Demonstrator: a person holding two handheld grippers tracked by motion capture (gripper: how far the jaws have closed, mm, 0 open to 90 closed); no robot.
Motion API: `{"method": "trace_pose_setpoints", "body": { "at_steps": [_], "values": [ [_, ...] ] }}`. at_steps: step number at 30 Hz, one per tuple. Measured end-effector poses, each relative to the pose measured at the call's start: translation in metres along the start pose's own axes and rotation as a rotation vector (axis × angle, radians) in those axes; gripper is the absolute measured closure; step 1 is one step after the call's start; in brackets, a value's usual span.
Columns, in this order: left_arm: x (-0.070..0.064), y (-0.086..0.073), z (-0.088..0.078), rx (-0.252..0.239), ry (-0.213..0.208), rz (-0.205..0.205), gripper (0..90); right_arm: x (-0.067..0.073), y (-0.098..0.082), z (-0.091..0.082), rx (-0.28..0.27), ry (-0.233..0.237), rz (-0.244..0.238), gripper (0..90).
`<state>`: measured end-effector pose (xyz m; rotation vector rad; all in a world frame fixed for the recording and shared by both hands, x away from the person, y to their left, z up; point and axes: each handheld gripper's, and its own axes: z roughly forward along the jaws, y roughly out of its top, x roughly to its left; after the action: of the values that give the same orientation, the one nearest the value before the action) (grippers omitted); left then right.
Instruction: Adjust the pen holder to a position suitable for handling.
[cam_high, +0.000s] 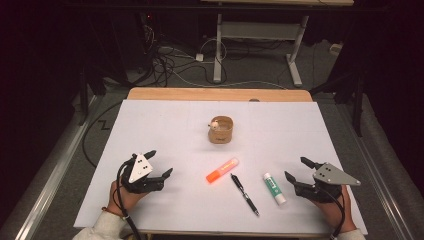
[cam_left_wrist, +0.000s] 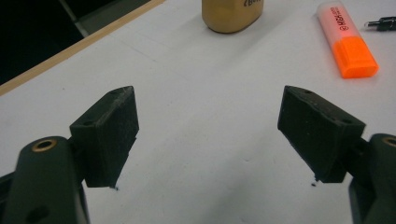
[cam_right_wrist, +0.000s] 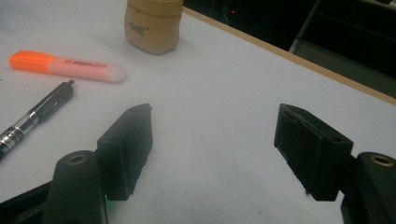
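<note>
Both my left gripper (cam_high: 155, 167) and right gripper (cam_high: 299, 171) gape wide and empty, with the orange plastic highlighter (cam_high: 222, 170) lying diagonally nearer my left.

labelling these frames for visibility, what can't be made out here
- Contents of the small tan open-topped pouch: high view, too small; its top is cut off by the upper edge in both gripper views.
- Label on the white and green glue stick: high view, too small.
- Black pen: right gripper view, its lower end is cut by the left edge.
- Orange highlighter: left gripper view, print blurred.
</note>
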<state>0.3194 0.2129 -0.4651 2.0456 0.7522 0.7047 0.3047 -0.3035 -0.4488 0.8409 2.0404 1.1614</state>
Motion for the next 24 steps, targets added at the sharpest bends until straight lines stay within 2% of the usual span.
{"method": "trace_pose_setpoints", "body": {
  "at_steps": [9, 12, 14, 15, 17, 20, 22, 24],
  "values": [
    [-0.001, -0.005, -0.002, 0.023, -0.001, 0.003, 19.8, -0.001, 0.002, 0.008, 0.015, 0.03, 0.0, 28.8],
    [-0.001, -0.005, -0.003, 0.017, -0.002, 0.0, 19.8, -0.004, 0.007, 0.014, 0.014, 0.056, 0.006, 28.8],
    [-0.001, -0.004, -0.003, 0.019, -0.002, 0.006, 19.8, -0.005, 0.016, 0.024, 0.02, 0.098, 0.0, 28.8],
    [-0.002, -0.004, -0.002, 0.017, -0.005, 0.006, 19.8, -0.005, 0.016, 0.024, 0.02, 0.098, 0.0, 28.8],
    [-0.003, -0.003, -0.001, 0.03, -0.005, 0.02, 19.8, -0.008, 0.031, 0.039, 0.032, 0.154, -0.018, 30.2],
    [-0.004, -0.003, -0.001, 0.03, -0.008, 0.019, 19.8, -0.009, 0.051, 0.058, 0.037, 0.216, -0.013, 31.2],
    [-0.004, -0.003, -0.001, 0.034, -0.006, 0.023, 19.8, -0.004, 0.067, 0.071, 0.066, 0.23, -0.069, 31.1],
    [-0.004, -0.003, 0.0, 0.039, -0.009, 0.022, 19.8, -0.001, 0.083, 0.085, 0.077, 0.287, -0.08, 31.0]
  ]
}}
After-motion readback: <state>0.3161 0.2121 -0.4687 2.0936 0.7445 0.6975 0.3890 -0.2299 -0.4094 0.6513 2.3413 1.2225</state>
